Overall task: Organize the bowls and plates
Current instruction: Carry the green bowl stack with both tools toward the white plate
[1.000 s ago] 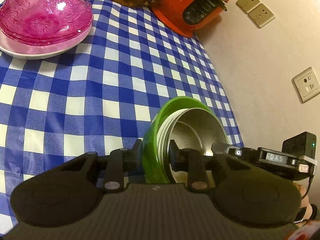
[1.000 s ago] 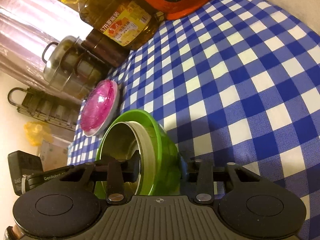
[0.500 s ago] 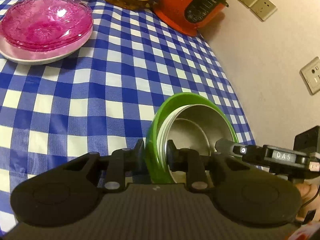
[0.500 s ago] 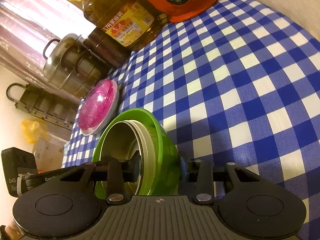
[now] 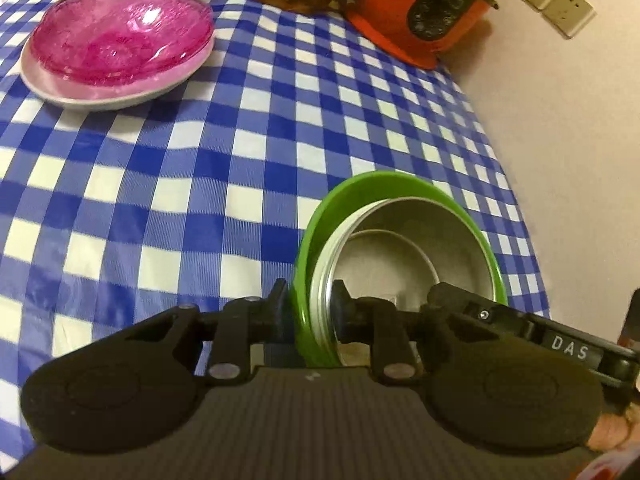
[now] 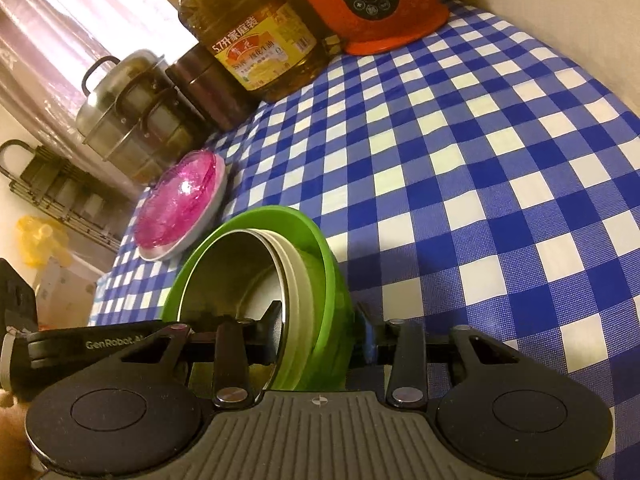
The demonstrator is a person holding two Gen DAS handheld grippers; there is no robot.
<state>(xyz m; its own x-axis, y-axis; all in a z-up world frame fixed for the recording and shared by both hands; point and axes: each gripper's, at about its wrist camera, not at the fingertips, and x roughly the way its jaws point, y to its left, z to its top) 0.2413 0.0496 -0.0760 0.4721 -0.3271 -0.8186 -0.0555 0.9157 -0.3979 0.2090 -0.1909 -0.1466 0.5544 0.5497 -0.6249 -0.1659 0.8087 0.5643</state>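
I have both grippers clamped on opposite sides of the rim of the bowl stack (image 5: 400,256): the left gripper (image 5: 310,304) with one finger outside the green bowl (image 5: 360,184) and one inside the steel bowl (image 5: 420,248), the right gripper (image 6: 320,320) pinching the same way from the far side. The stack hangs above the checked cloth (image 5: 200,168), near the table's wall-side edge, and looks tipped in both views.

My worry is the nesting. I judge that the steel bowl and a pale bowl (image 6: 298,276) between it and the green one sit loose, so any more tilt could let them slide out and clatter down. If my hands drift apart or twist unevenly, a rim could slip from a finger.

The pink plates (image 5: 120,40) on the white plate (image 5: 100,94) lie well apart at the far side, so I must travel level. The cooker (image 5: 420,12) and oil bottle (image 6: 252,28) crowd the far edge.
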